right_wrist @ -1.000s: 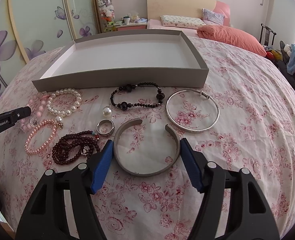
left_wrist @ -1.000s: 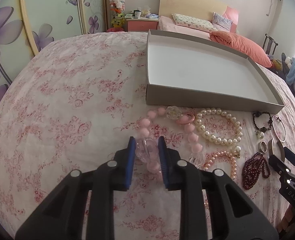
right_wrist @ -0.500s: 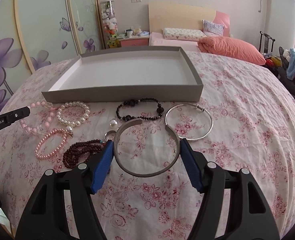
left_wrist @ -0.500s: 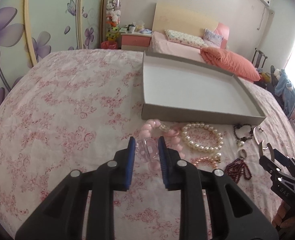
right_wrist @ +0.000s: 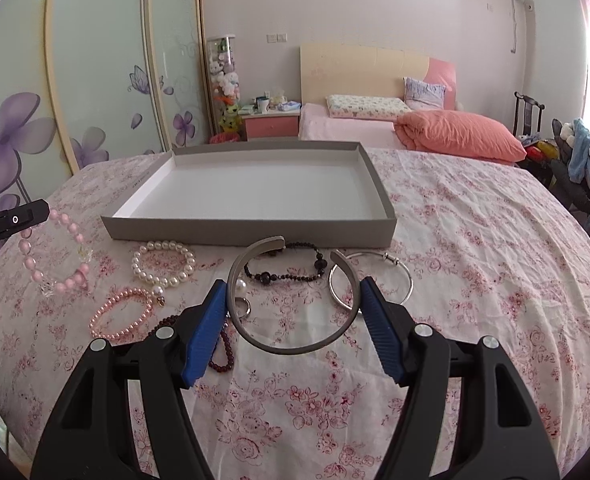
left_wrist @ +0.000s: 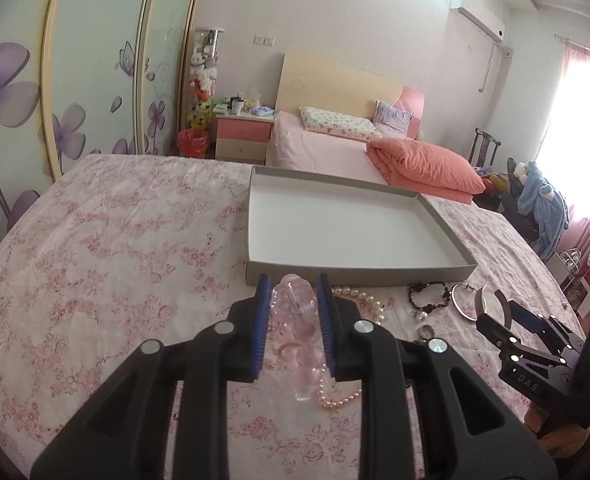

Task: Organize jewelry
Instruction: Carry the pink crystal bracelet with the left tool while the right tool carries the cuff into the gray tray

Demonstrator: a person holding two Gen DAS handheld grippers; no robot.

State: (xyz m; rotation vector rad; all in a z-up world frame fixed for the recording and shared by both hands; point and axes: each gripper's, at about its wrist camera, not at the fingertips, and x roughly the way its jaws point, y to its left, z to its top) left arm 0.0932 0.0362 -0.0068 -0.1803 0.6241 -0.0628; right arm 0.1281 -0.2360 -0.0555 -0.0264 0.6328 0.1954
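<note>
1. The grey tray [right_wrist: 251, 230] lay ahead of both grippers on the floral bedspread [right_wrist: 475, 248], nothing in it.
2. The right gripper [right_wrist: 293, 312] pinched the open grey cuff bangle [right_wrist: 291, 344] across its width, the gap in the cuff facing the tray; it looked lifted clear of the cloth.
3. The left gripper [left_wrist: 293, 316] was clamped on a clear bead of the pink bead bracelet [left_wrist: 295, 320], the rest of the loop hanging below.
4. Judgement: carry both forward above the tray's near wall, let the dangling beads clear that rim, lower inside, then release, cuff and beads well apart.
5. The white pearl bracelet [right_wrist: 163, 264], black bead bracelet [right_wrist: 285, 268] and silver bangle [right_wrist: 375, 280] waited between grippers and tray.
</note>
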